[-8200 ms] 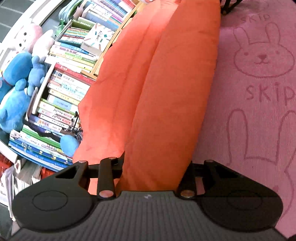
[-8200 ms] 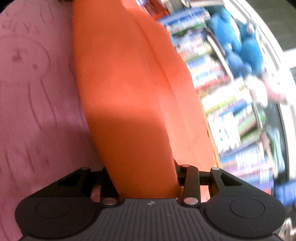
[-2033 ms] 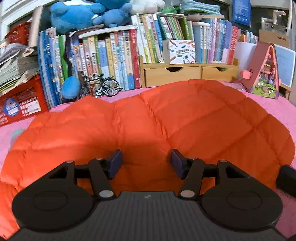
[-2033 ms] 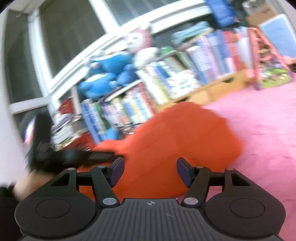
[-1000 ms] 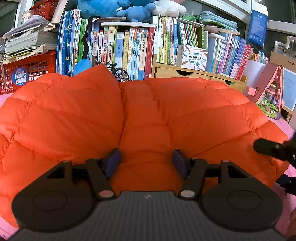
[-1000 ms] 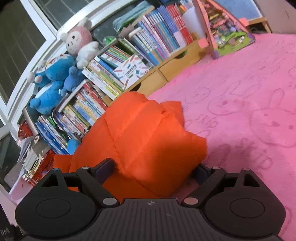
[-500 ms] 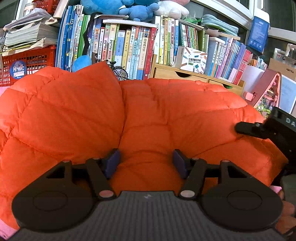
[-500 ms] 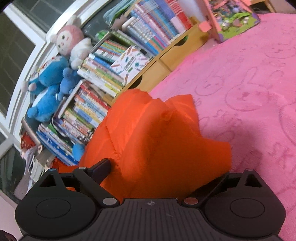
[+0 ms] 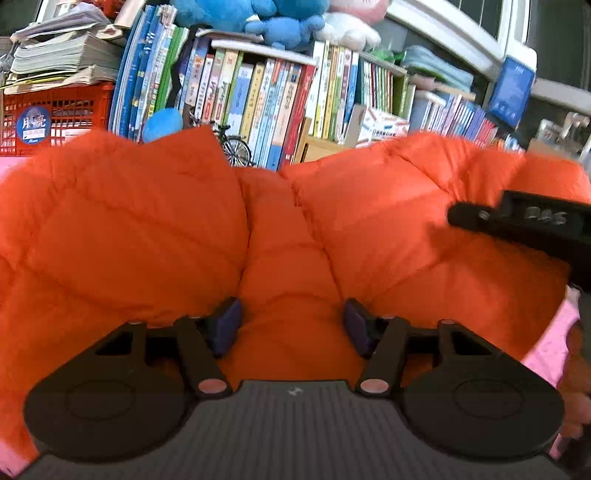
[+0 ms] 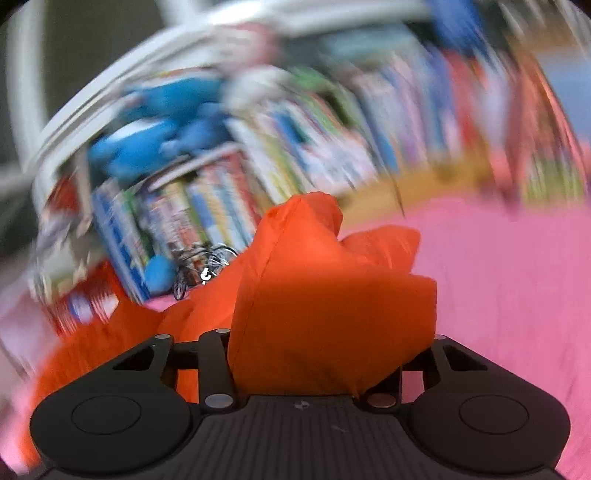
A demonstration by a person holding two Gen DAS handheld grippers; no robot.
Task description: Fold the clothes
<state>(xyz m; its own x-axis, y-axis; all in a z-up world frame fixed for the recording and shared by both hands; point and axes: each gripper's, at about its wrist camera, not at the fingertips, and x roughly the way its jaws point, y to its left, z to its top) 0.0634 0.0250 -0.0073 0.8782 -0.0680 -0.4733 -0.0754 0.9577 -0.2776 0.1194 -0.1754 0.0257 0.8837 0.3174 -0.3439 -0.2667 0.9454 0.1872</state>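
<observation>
An orange quilted puffer jacket (image 9: pixel 147 236) lies bunched on a pink blanket (image 10: pixel 517 280). My left gripper (image 9: pixel 291 325) is at the jacket's near edge, its jaws apart with a bulge of orange fabric between the purple pads (image 9: pixel 225 325). My right gripper (image 10: pixel 317 354) has a thick wad of the jacket (image 10: pixel 325 302) between its jaws; its fingertips are hidden by the fabric. The right gripper also shows in the left wrist view (image 9: pixel 524 221), over the jacket's right end.
A row of books (image 9: pixel 266 99) with blue plush toys (image 9: pixel 243 18) on top stands behind the jacket. A red crate (image 9: pixel 55 118) is at the left, a small toy bicycle (image 9: pixel 232 147) in front of the books. The right wrist view is motion-blurred.
My right gripper has closed in on the jacket's right end and swung it up and leftward. The jacket has bunched higher in the middle. My left gripper has barely moved.
</observation>
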